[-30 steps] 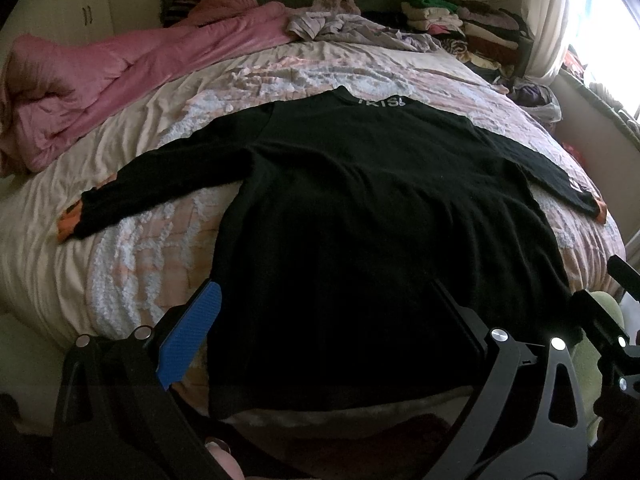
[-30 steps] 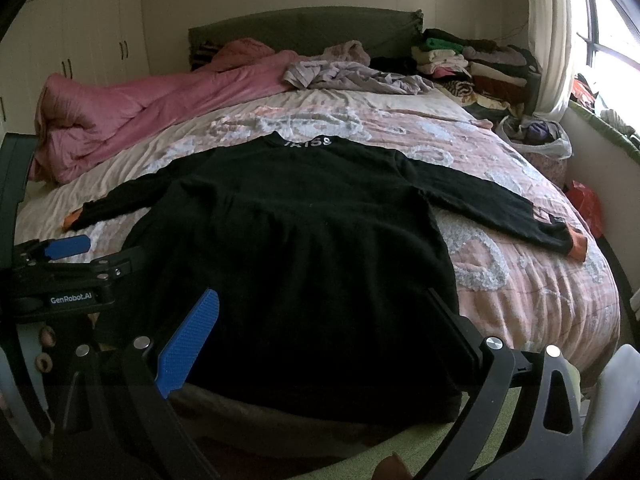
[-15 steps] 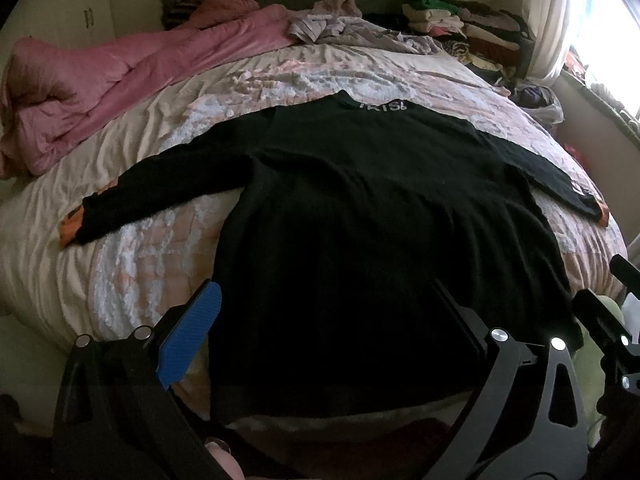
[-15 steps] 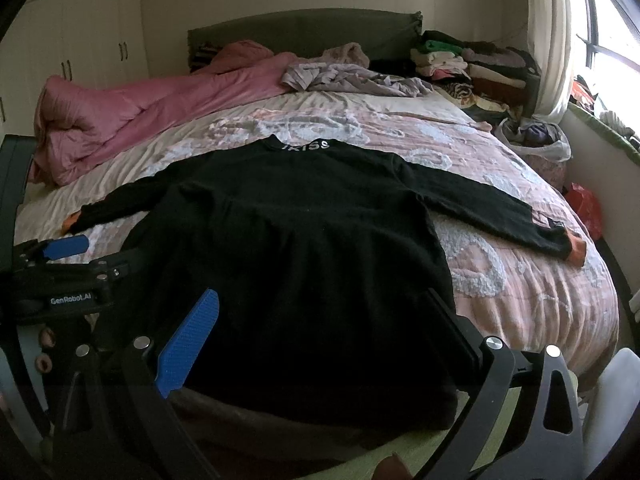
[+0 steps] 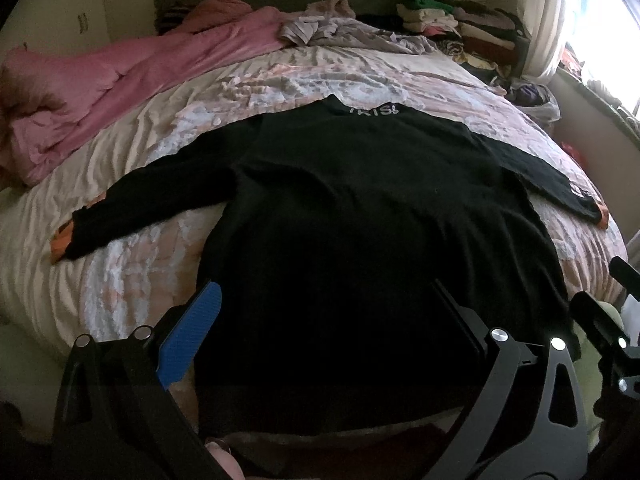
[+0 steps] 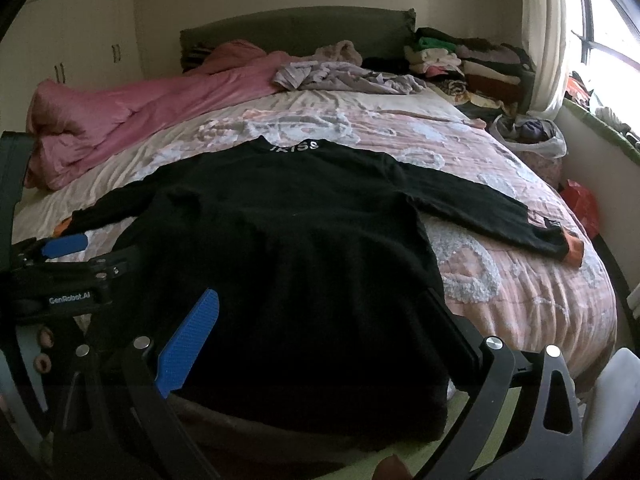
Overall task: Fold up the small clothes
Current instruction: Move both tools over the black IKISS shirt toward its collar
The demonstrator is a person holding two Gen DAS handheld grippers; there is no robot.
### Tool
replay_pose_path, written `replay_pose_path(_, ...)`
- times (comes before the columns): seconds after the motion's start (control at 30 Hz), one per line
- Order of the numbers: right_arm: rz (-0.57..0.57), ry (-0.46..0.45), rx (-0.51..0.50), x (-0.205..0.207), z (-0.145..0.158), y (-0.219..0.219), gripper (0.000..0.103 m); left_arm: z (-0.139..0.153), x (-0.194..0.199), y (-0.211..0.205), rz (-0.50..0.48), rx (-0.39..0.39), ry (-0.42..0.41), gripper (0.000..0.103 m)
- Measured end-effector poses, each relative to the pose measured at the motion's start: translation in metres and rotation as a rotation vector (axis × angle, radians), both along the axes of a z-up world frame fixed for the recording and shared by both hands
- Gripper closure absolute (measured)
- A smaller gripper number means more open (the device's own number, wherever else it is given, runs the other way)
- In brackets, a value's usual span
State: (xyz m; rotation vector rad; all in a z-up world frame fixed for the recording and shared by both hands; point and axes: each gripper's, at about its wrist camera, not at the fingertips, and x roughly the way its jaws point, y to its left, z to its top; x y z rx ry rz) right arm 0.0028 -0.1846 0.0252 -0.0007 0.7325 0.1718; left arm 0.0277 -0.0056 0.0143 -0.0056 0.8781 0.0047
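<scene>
1 black top (image 5: 360, 240) flat on bed (image 5: 120, 184), 2 sleeves out | l tongs (image 5: 324, 320) + r tongs (image 6: 320, 320): both agape, empty

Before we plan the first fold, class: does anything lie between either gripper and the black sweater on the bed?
Nothing visible does. The sweater lies spread flat on the bed, directly ahead of the open left gripper and the open right gripper; the clothes pile sits far behind it.
</scene>
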Motion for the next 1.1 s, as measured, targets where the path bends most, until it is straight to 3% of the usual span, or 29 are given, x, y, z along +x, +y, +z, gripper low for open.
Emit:
replay_pose_path(0.77,-0.167,-0.019,0.053,0.087,0.021,-0.073,0.004,0.012,0.085,-0.035,-0.051,-0.025,-0.015,0.009)
replay_pose_path(1.1,-0.349,-0.009,0.073,0.128,0.015,-0.138,0.004,0.012,0.129,-0.044,-0.05,-0.029,-0.01,0.009)
